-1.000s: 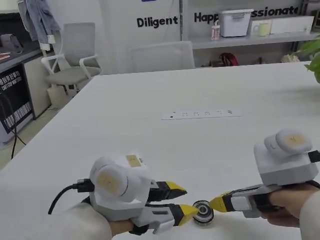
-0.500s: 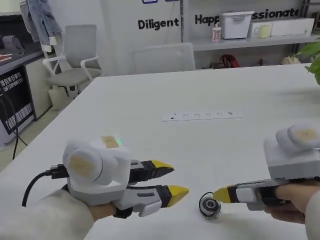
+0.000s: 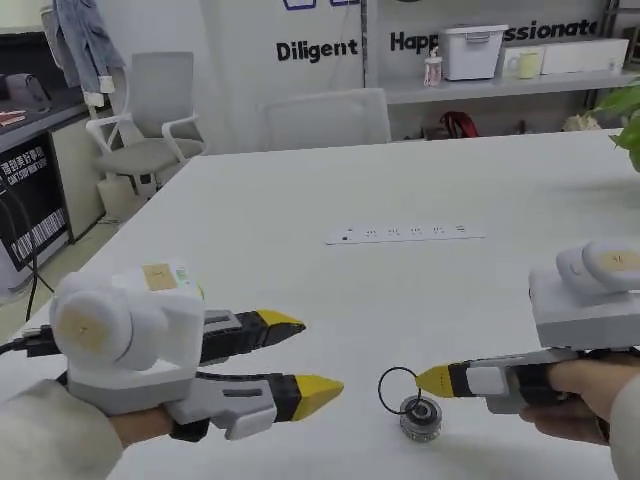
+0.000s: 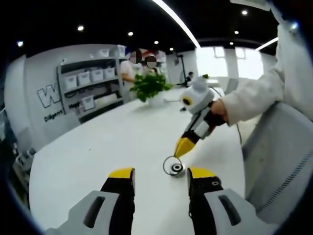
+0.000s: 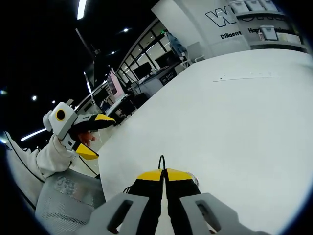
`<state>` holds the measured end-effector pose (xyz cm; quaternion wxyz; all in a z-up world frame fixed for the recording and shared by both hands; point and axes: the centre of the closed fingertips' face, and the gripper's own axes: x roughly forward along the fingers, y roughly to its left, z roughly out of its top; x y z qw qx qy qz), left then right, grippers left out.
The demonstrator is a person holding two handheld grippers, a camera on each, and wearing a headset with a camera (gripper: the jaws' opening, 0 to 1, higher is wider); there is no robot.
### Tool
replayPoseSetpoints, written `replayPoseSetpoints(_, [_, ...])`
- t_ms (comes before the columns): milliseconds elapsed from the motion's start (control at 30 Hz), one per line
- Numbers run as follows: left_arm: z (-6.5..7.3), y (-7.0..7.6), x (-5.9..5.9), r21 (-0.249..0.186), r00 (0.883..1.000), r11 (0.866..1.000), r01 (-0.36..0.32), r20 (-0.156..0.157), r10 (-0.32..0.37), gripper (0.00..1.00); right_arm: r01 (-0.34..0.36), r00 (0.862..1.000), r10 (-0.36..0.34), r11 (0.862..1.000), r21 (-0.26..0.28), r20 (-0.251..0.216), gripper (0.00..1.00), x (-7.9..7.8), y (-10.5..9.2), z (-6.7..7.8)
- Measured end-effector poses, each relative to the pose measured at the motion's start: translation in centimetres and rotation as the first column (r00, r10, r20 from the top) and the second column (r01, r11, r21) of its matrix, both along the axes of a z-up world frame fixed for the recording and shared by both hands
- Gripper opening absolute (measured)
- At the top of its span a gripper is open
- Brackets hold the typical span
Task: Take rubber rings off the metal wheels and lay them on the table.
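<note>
The right hand-held gripper [image 3: 432, 379] was clenched on the ring [image 3: 380, 388], with its yellow tips pressed together over the ring's right edge. It lay nearly level and pointed left across the person. The ring stood out from the tips along that same line as a thin black loop, its open face turned toward the headset. In the right gripper view it showed edge-on [image 5: 161, 159], a dark sliver rising straight from the seam of the shut tips [image 5: 164, 175].

The wheel [image 3: 420, 416] sat on the white worktop [image 3: 400, 290] just below the right tips, with the loop's lower edge close over it. Whether the ring touched it could not be told.

The left hand-held gripper [image 3: 298, 356] was released, with its jaws apart and nothing between them. It pointed right toward the wheel and stood clear of it. Its own view looked between the spread tips [image 4: 161, 173] at the wheel [image 4: 176, 169], with the loop [image 4: 164, 165] above it held by the right hand-held gripper [image 4: 182, 147].
</note>
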<state>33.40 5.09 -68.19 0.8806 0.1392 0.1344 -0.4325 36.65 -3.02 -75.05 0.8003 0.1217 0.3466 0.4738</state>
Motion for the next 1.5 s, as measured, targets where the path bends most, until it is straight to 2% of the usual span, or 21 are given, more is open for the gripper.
replayPoseSetpoints(133, [0.1,1.2,-0.9,-0.002,1.000,1.000,-0.018,0.007,0.018,0.45,-0.013,1.000,0.013,1.000,0.007,-0.006,0.00,-0.3,0.6,0.2])
replayPoseSetpoints(267, [-0.3,2.4,-1.7,0.002,0.999,0.999,-0.038,-0.005,0.038,0.47,-0.037,0.999,0.037,0.999,0.021,-0.019,0.00,-1.0,1.4,0.5])
replayPoseSetpoints(300, [-0.2,2.6,-1.9,-0.011,0.999,0.999,-0.045,-0.005,0.045,0.48,-0.045,0.999,0.045,0.999,0.020,-0.019,0.00,-1.2,1.6,0.5])
replayPoseSetpoints(533, [0.0,2.9,-3.0,-0.040,0.999,0.999,-0.032,-0.012,0.031,0.59,-0.086,0.996,0.087,0.996,0.013,-0.033,0.00,-1.9,2.2,0.2])
replayPoseSetpoints(633, [-0.4,2.8,-3.8,-0.054,0.999,0.998,-0.013,-0.039,0.011,0.62,-0.106,0.993,0.106,0.994,0.010,-0.041,0.00,-2.2,2.5,0.1])
replayPoseSetpoints(800, [-1.6,3.5,-4.9,-0.045,0.997,0.999,-0.009,-0.080,0.005,0.68,-0.139,0.989,0.139,0.990,0.002,-0.052,0.00,-2.9,3.0,-0.2])
replayPoseSetpoints(900, [-2.1,4.1,-5.5,-0.067,0.994,0.998,-0.017,-0.107,0.010,0.73,-0.165,0.985,0.164,0.986,-0.006,-0.060,0.00,-3.5,3.4,-0.5])
replayPoseSetpoints(1033, [-2.5,4.8,-5.9,-0.084,0.992,0.996,-0.032,-0.121,0.021,0.79,-0.198,0.978,0.196,0.980,-0.012,-0.076,0.00,-4.2,3.7,-0.9])
replayPoseSetpoints(1100, [-3.0,5.0,-6.2,-0.088,0.992,0.995,-0.043,-0.125,0.032,0.81,-0.225,0.970,0.223,0.974,-0.014,-0.102,0.00,-4.8,3.9,-1.2])
replayPoseSetpoints(1167, [-4.0,5.2,-7.0,-0.087,0.986,0.995,-0.045,-0.161,0.030,0.81,-0.247,0.963,0.243,0.969,-0.024,-0.113,0.00,-5.4,4.0,-1.6])
replayPoseSetpoints(1200, [-4.6,5.2,-7.4,-0.074,0.984,0.996,-0.041,-0.175,0.027,0.81,-0.256,0.961,0.251,0.966,-0.030,-0.116,0.00,-5.5,4.0,-1.8])
replayPoseSetpoints(1267, [-5.3,5.1,-7.8,-0.060,0.981,0.998,-0.036,-0.192,0.024,0.81,-0.260,0.959,0.254,0.965,-0.036,-0.123,0.00,-5.7,4.1,-2.0])
replayPoseSetpoints(1367, [-5.8,5.2,-8.2,-0.079,0.976,0.996,-0.047,-0.215,0.029,0.81,-0.275,0.954,0.267,0.960,-0.045,-0.135,0.00,-6.1,4.3,-2.3])
replayPoseSetpoints(1433, [-5.8,5.3,-8.1,-0.081,0.975,0.995,-0.054,-0.221,0.035,0.81,-0.287,0.950,0.277,0.957,-0.051,-0.144,0.00,-6.4,4.3,-2.5])
replayPoseSetpoints(1500, [-5.7,5.3,-8.0,-0.078,0.976,0.995,-0.055,-0.214,0.037,0.81,-0.298,0.947,0.286,0.953,-0.063,-0.147,0.00,-6.8,4.5,-2.8])
